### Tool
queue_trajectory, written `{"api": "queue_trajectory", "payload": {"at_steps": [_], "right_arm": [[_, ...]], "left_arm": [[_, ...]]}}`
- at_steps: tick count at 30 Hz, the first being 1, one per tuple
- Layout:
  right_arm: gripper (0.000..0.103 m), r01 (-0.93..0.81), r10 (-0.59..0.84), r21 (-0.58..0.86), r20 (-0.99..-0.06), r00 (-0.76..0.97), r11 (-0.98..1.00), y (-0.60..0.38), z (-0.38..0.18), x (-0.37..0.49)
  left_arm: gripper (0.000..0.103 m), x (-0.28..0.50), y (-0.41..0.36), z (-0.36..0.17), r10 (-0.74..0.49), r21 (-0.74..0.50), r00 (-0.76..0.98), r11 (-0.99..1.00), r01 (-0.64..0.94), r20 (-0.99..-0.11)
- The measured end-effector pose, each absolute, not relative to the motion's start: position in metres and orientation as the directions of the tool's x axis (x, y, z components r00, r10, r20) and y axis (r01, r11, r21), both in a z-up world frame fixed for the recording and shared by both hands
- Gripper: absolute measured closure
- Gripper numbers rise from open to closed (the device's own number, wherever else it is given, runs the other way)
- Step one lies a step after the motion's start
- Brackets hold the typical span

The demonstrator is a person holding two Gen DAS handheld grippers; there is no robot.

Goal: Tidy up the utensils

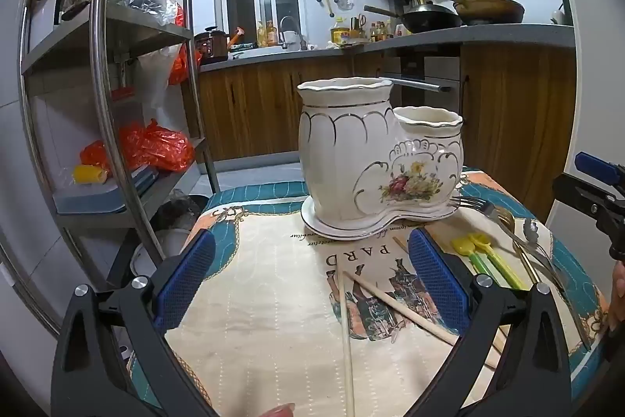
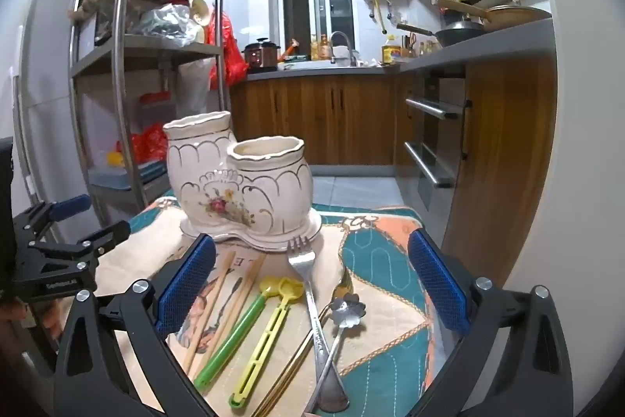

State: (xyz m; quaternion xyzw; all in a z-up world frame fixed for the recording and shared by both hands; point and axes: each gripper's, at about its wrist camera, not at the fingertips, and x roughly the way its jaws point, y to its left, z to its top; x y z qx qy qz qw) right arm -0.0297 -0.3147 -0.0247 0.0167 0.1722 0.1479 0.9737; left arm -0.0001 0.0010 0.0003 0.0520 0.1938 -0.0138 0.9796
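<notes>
A white ceramic utensil holder (image 1: 375, 159) with two cups and a flower print stands on its saucer at the table's far side; it also shows in the right wrist view (image 2: 238, 186). Both cups look empty. My left gripper (image 1: 310, 278) is open over two wooden chopsticks (image 1: 402, 307). My right gripper (image 2: 312, 280) is open above a steel fork (image 2: 312, 296), a flower-shaped spoon (image 2: 345, 309), two yellow-headed plastic tools with green and yellow handles (image 2: 269, 323) and the chopsticks (image 2: 230, 303). A gold-coloured utensil (image 2: 289, 374) lies under the fork.
The table wears a patterned cloth (image 2: 383, 260) in teal, orange and cream. A steel shelf rack (image 1: 117, 104) with bags stands to the left. Wooden kitchen cabinets (image 2: 336, 120) and a counter with pans run behind.
</notes>
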Motion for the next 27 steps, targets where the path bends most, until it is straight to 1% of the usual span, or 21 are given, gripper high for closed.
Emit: {"api": "queue_trajectory", "payload": {"at_steps": [3,4,12,14,27], "right_arm": [[0.005,-0.281,0.296,0.094,-0.339,0.893,0.955,-0.3096,-0.0217,-0.0314],[0.005,-0.282,0.301,0.105,-0.325,0.896,0.954,-0.315,-0.0257,-0.0294],[0.005,-0.284,0.301,0.101,-0.332,0.894,0.954,-0.3165,-0.0298,-0.0306],[0.005,-0.286,0.302,0.099,-0.338,0.891,0.953,-0.3157,-0.0267,-0.0278],[0.005,-0.285,0.304,0.105,-0.343,0.889,0.953,-0.3159,-0.0283,-0.0254]], "left_arm": [[0.005,0.0004,0.0008,0.0,-0.007,0.098,0.923,0.994,0.048,-0.385],[0.005,0.0005,0.0005,0.0,-0.006,0.098,0.923,0.994,0.048,-0.385],[0.005,0.0019,-0.0009,-0.0042,-0.009,0.095,0.92,0.994,0.05,-0.391],[0.005,0.0032,0.005,-0.0013,-0.009,0.075,0.92,0.996,0.041,-0.392],[0.005,0.0028,0.0034,-0.0008,-0.009,0.078,0.92,0.996,0.043,-0.391]]}}
